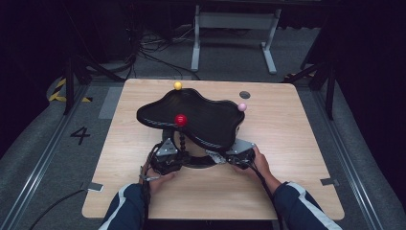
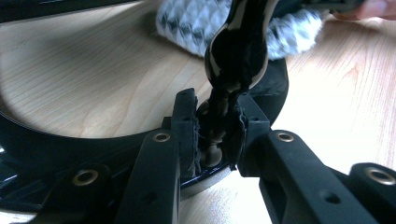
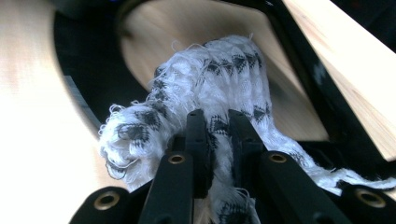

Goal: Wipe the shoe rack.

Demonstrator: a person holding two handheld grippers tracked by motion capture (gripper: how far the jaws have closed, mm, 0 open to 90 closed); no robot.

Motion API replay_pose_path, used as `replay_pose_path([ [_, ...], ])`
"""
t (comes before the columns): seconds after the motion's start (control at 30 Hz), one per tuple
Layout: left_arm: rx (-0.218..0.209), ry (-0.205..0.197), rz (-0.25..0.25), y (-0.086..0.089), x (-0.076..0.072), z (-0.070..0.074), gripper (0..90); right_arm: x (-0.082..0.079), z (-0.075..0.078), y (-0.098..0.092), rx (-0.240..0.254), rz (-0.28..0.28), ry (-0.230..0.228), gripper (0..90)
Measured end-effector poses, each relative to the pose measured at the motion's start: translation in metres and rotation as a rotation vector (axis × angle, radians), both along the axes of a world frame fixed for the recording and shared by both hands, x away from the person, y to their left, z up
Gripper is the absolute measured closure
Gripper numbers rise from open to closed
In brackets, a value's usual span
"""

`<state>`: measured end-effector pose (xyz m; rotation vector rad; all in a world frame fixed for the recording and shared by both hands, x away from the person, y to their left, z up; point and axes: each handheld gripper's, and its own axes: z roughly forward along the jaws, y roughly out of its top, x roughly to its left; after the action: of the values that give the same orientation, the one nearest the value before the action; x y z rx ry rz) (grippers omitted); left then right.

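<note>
Two tongs worked under the raised black tray (image 1: 191, 115) near the desk (image 1: 287, 143) front edge: the left tongs (image 1: 168, 154) were clamped on the beaded stem (image 2: 219, 116), upright; just right of them, the right tongs (image 1: 238, 154) were clamped on the white cloth (image 3: 210, 84), which trailed leftward toward the stem, with bare desk to the right.

Cloth's (image 3: 205, 88) lower end behind tool (image 3: 218, 122)

At frame centre a black wavy tray (image 1: 206, 115) stands on the tabletop (image 1: 297, 143), red ball (image 1: 180, 120) in front; both grippers work beneath it.
</note>
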<state>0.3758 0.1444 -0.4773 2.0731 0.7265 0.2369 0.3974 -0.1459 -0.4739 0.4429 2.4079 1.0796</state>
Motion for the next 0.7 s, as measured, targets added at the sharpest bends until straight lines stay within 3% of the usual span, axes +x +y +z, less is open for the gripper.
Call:
replay_pose_path([
  [0.2,-0.001,0.001,0.001,0.000,0.000,0.000,74.4,0.001,-0.001,-0.002,-0.002,-0.010,-0.016,80.7],
  [0.37,-0.003,0.001,-0.002,0.000,0.000,0.000,74.4,0.012,-0.002,-0.013,-0.014,-0.092,-0.038,80.8],
  [0.4,0.007,-0.014,-0.008,0.001,0.001,0.000,74.4,0.016,-0.002,-0.018,-0.011,-0.114,-0.032,80.8],
  [0.47,-0.002,-0.002,-0.004,0.000,0.000,0.000,74.4,0.022,-0.003,-0.026,0.009,-0.151,-0.018,80.8],
  [0.5,0.008,-0.016,-0.007,0.001,0.001,0.000,74.4,0.023,-0.002,-0.028,0.016,-0.154,-0.017,80.8],
  [0.7,0.007,-0.014,-0.008,0.001,0.001,0.000,74.4,0.021,-0.003,-0.029,0.028,-0.155,-0.008,80.8],
])
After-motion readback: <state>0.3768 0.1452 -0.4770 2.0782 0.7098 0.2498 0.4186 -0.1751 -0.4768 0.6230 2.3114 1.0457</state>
